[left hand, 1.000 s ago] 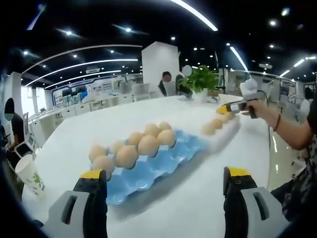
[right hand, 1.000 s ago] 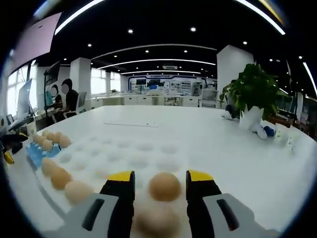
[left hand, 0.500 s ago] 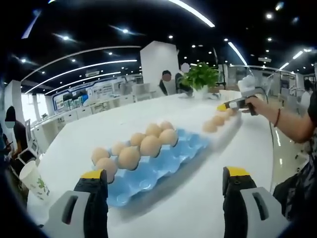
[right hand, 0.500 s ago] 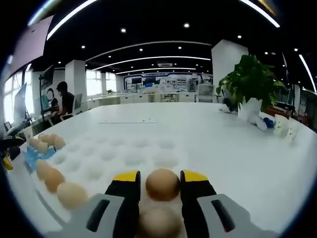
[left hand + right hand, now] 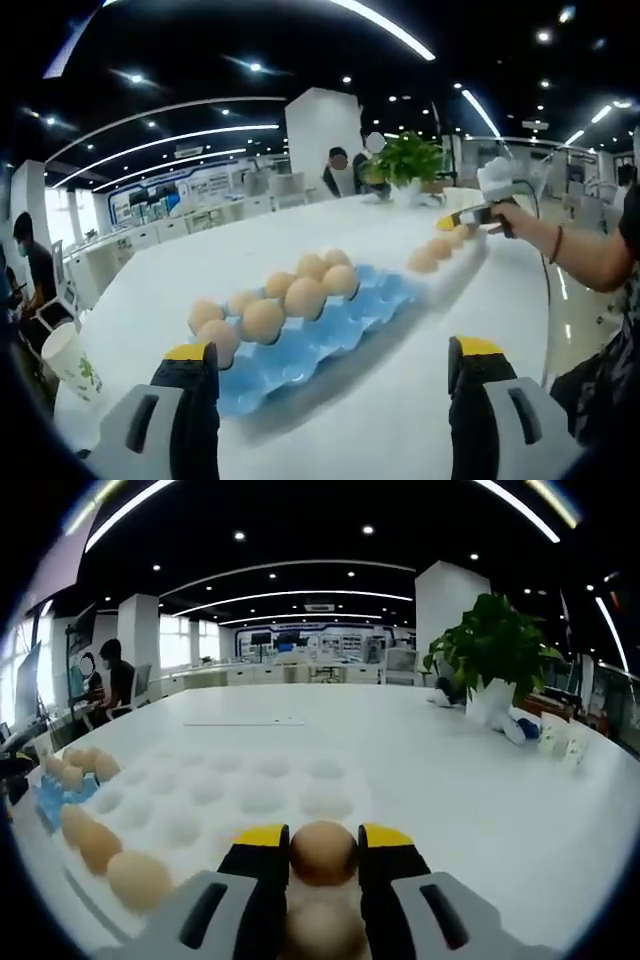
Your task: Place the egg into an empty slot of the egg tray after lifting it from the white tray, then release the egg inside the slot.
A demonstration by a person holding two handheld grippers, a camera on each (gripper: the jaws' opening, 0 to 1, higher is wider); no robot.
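pinching an egg [image 5: 323, 851] between its yellow-tipped jaws, the right gripper [image 5: 323, 852] has closed almost to the egg's width, and the egg looks just clear of the white tray [image 5: 225, 790], though i cannot tell for certain that it has left its dimple. a second egg [image 5: 320, 927] sits lower between the jaws, blurred. outward from the white tray, the blue egg tray [image 5: 320, 335] lies to the left of this gripper, its long axis running on in line with the white tray, so the carry should go leftward along that line. empty slots lie on the egg tray's near side, in front of its rows of eggs. the left gripper [image 5: 332, 362] hangs wide apart and holds nothing, nearer the egg tray than the right one.
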